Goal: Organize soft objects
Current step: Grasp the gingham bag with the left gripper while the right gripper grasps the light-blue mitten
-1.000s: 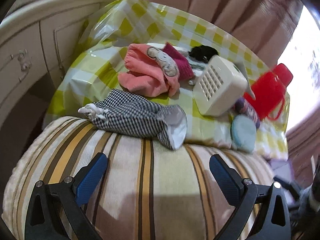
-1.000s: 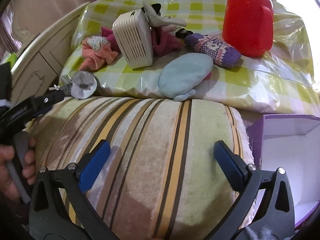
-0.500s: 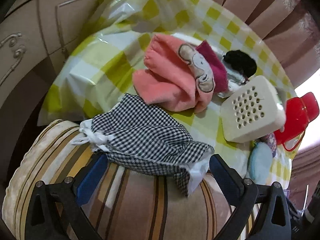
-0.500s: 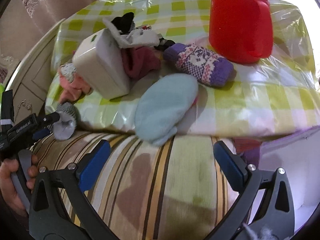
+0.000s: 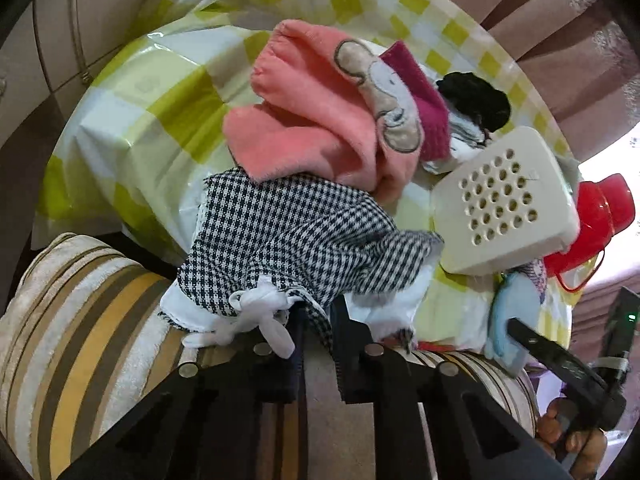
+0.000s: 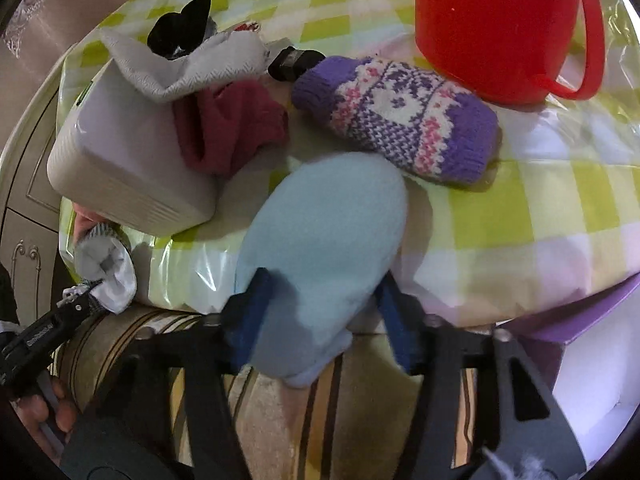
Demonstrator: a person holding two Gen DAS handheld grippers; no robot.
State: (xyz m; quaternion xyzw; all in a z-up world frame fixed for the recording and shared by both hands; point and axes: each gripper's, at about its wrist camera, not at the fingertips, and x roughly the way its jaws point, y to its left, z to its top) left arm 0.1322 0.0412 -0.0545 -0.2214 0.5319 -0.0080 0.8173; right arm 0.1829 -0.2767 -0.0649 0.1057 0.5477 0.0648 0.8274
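My left gripper (image 5: pixel 318 320) is shut on the black-and-white checked cloth pouch (image 5: pixel 296 236) at the table's near edge. A pink towel (image 5: pixel 316 120) with a cartoon patch lies behind it. My right gripper (image 6: pixel 320 304) has its blue pads on both sides of the light blue mitten (image 6: pixel 320 240), which hangs over the table edge; the jaws are partly closed around it. A purple knitted mitten (image 6: pixel 400 120), a magenta cloth (image 6: pixel 232 132) and a grey-white sock (image 6: pixel 192 64) lie further back.
A cream perforated box (image 5: pixel 504 204) and a red plastic jug (image 6: pixel 500 28) stand on the yellow-checked tablecloth (image 6: pixel 560 192). A striped cushion (image 5: pixel 80 332) lies below the table edge. An open purple-and-white box (image 6: pixel 592 360) sits at lower right. White cabinet at left.
Both grippers moved forward to the table edge and closed: the left onto the checked pouch, the right around the light blue mitten. Both were open over the striped cushion before.
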